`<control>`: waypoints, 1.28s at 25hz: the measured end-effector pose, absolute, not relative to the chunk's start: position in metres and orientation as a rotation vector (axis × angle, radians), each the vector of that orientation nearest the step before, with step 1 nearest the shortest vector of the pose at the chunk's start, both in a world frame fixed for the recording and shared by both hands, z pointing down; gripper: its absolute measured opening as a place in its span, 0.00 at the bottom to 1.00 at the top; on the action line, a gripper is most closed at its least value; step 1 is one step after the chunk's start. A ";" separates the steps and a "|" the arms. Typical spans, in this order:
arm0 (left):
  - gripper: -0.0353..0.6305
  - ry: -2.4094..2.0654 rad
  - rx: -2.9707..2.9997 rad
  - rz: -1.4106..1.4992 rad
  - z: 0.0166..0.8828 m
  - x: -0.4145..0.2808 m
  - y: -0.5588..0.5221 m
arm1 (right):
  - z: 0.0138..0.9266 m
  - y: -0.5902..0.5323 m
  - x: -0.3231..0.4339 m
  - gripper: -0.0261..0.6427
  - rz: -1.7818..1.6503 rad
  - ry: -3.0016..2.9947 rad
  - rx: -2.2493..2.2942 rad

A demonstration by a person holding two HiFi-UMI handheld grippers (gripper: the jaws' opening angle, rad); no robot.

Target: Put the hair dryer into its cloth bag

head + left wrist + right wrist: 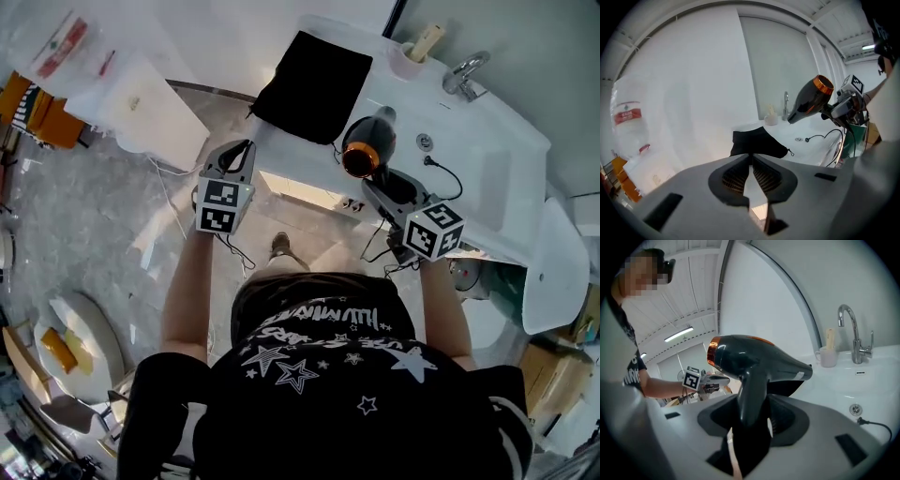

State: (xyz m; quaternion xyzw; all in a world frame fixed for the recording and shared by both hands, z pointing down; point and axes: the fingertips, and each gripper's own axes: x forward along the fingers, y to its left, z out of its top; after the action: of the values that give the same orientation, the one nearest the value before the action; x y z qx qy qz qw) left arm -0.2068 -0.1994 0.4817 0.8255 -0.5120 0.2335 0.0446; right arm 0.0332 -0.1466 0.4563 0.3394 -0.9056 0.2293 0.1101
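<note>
The right gripper point(752, 401) is clamped on the handle of the hair dryer point(754, 362). The right gripper view shows this directly: the dark handle stands upright between the two jaws, with the body above them, the orange rear ring to the left and the nozzle to the right.

The head view does not show the contact, but it gives the placement. The dryer is held over the near edge of the white counter point(469, 169), just right of the cloth bag point(314, 84). The bag is black and lies at the far left end of the counter (its near edge hangs over the rim).

The left gripper point(751, 157) is empty. Its own view shows the jaws drawn in until the tips meet, with only a narrow slit lower down and nothing between them. The same view shows the dryer raised clear of the counter surface, at far right.

In the head view the left gripper hovers off the counter, near and left of the bag. A tap point(464, 75) and a cup point(408, 58) stand at the far side, and a loose cord point(441, 169) lies on the counter.
</note>
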 end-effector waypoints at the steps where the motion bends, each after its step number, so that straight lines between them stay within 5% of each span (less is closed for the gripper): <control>1: 0.11 -1.531 2.543 0.738 0.485 -0.208 -0.207 | 0.458 -0.146 0.030 0.33 0.674 -2.653 1.011; 18: 0.37 -1.187 2.813 1.283 0.552 -0.210 -0.302 | 0.463 -0.138 -0.025 0.33 0.694 -2.661 0.971; 27: 0.36 -1.045 2.928 1.465 0.570 -0.199 -0.322 | 0.471 -0.128 -0.046 0.33 0.718 -2.651 0.924; 32: 0.27 -0.989 2.952 1.529 0.573 -0.191 -0.329 | 0.474 -0.123 -0.055 0.33 0.743 -2.650 0.923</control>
State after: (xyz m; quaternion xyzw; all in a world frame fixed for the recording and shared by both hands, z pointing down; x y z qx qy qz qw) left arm -0.1908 -0.3288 0.5733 0.8398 -0.2814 0.4350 -0.1625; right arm -0.0547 -0.1232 0.4740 0.3156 -0.9064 0.2541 0.1193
